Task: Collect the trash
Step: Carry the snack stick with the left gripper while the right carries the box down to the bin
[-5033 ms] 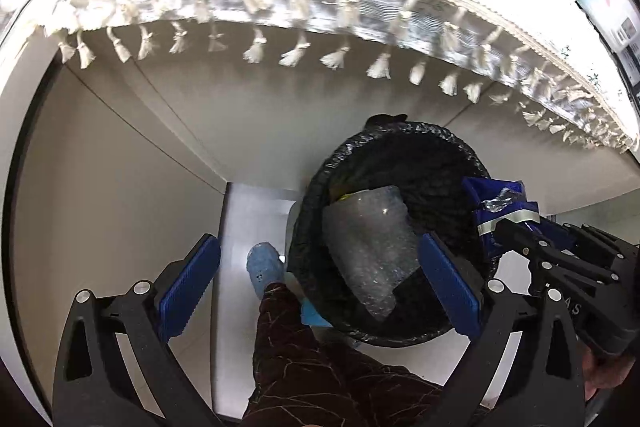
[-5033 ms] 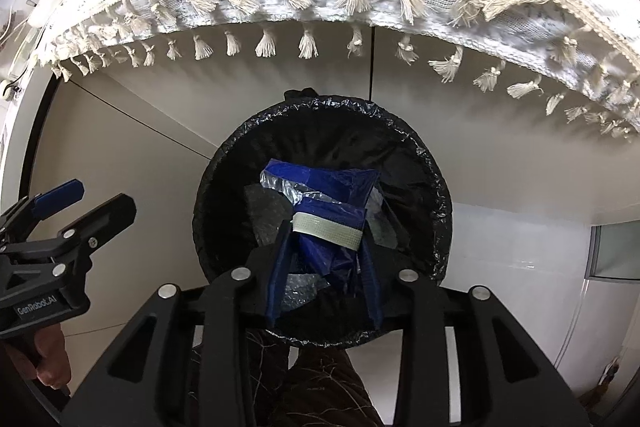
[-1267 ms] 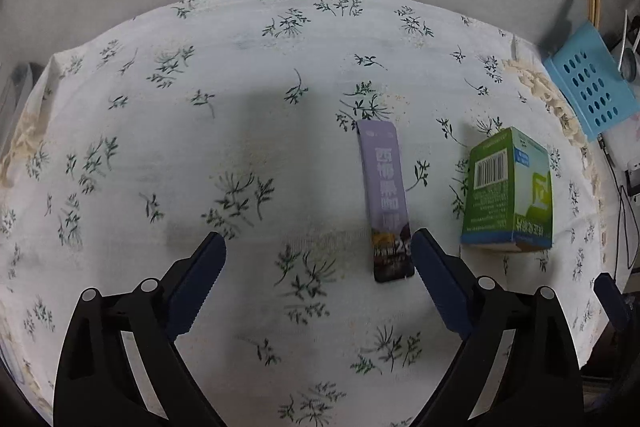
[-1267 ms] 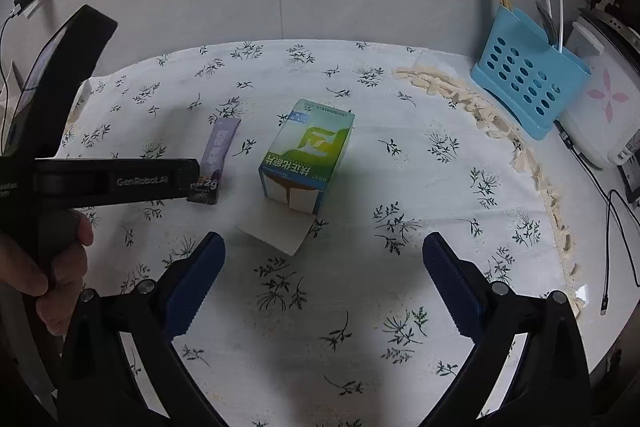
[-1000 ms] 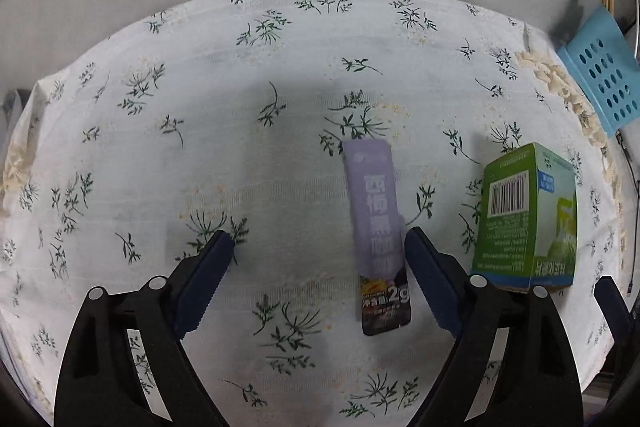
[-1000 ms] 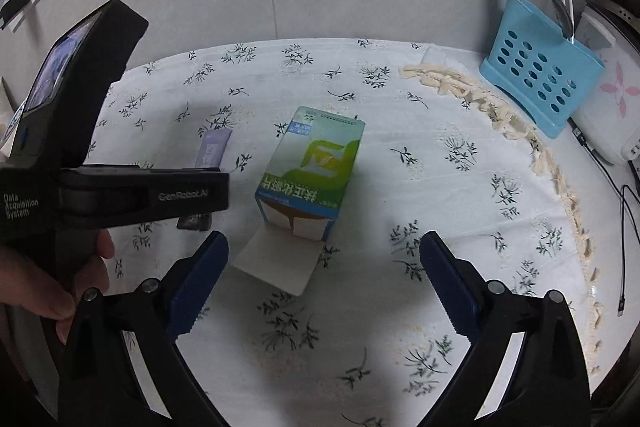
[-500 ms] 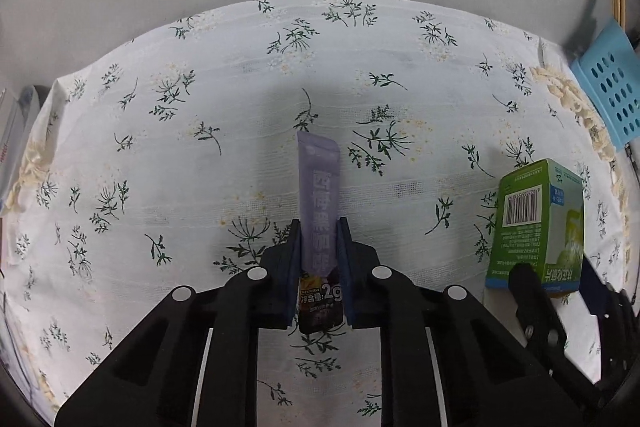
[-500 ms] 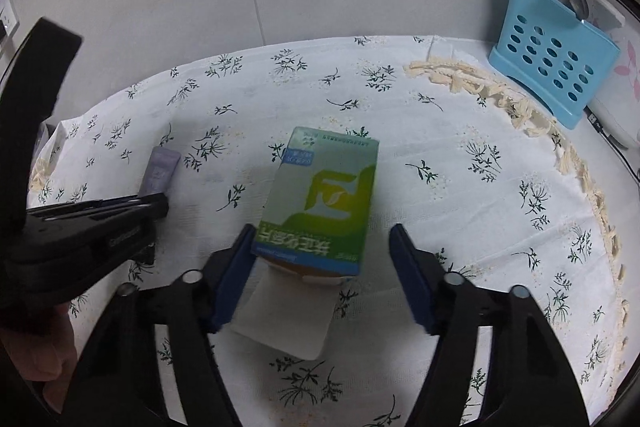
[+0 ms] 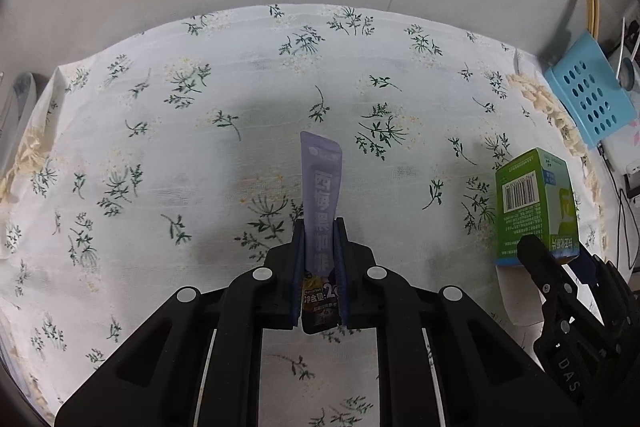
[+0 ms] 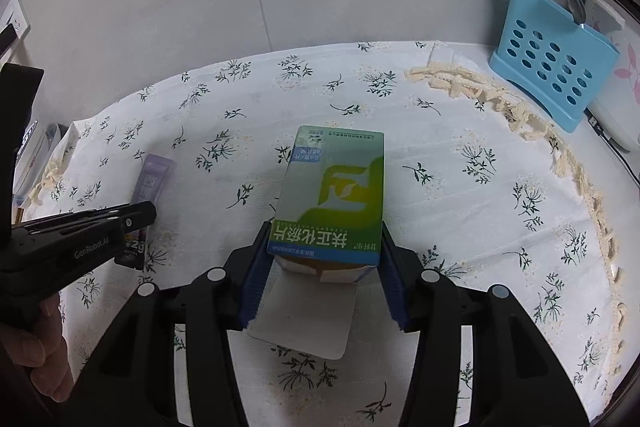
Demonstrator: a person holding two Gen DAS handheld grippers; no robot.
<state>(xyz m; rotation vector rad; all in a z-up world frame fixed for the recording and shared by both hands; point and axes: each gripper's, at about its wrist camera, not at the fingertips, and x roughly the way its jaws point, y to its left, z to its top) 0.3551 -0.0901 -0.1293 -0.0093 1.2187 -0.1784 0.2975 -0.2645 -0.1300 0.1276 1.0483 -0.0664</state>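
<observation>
Sachet [image 9: 320, 211], light and floppy, sits pinched low in your left gripper [image 9: 320, 267] jaws; box [image 10: 332, 195] at twelve o'clock, stiff but crushable, is clamped across its open end by your right gripper [image 10: 324, 279].

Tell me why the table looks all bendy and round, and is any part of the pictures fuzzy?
Left wrist view: the fisheye lens bows the tablecloth into a dome, corners go black; the sachet is sharp, with a soft grey shadow behind it. Right wrist view: same bulge; the box is clear, and the holder at the edge looks slanted, not blurred.
</observation>
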